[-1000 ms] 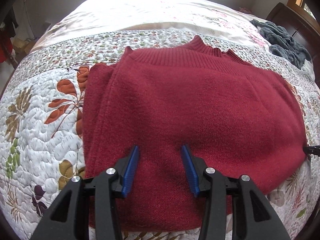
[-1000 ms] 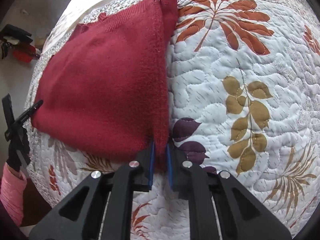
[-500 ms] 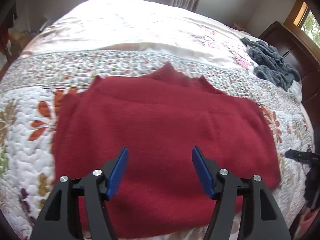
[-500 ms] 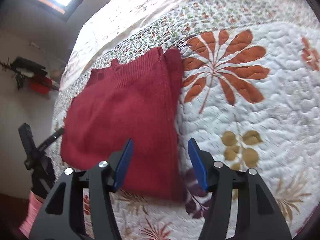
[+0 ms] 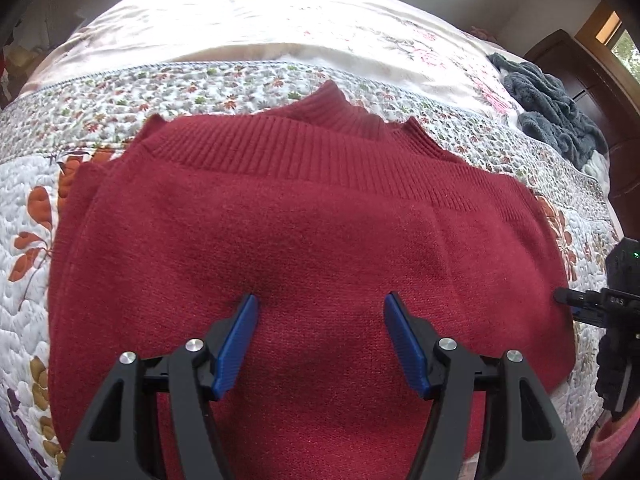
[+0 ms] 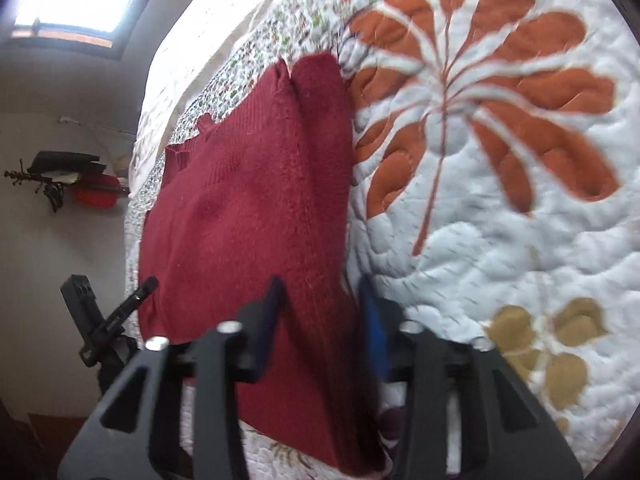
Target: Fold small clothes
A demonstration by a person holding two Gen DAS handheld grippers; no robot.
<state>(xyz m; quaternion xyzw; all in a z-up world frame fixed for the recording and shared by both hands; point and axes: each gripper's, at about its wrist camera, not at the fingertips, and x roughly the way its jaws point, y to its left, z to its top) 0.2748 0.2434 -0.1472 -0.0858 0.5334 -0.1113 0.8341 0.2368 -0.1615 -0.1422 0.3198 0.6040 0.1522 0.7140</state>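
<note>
My left gripper hangs jaws apart over the folded red sweater centre, right gripper apart straddling its edge, likely to square it.

Quilted bed, dark wooden headboard, bright window

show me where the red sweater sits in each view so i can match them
Left wrist: the sweater fills the centre, ribbed collar at the top, under the open left gripper.
Right wrist: it lies left of centre, its right edge between the open jaws of the right gripper.
Shared landmark: the orange leaf print on the quilt, beside the same sweater edge in both.
</note>
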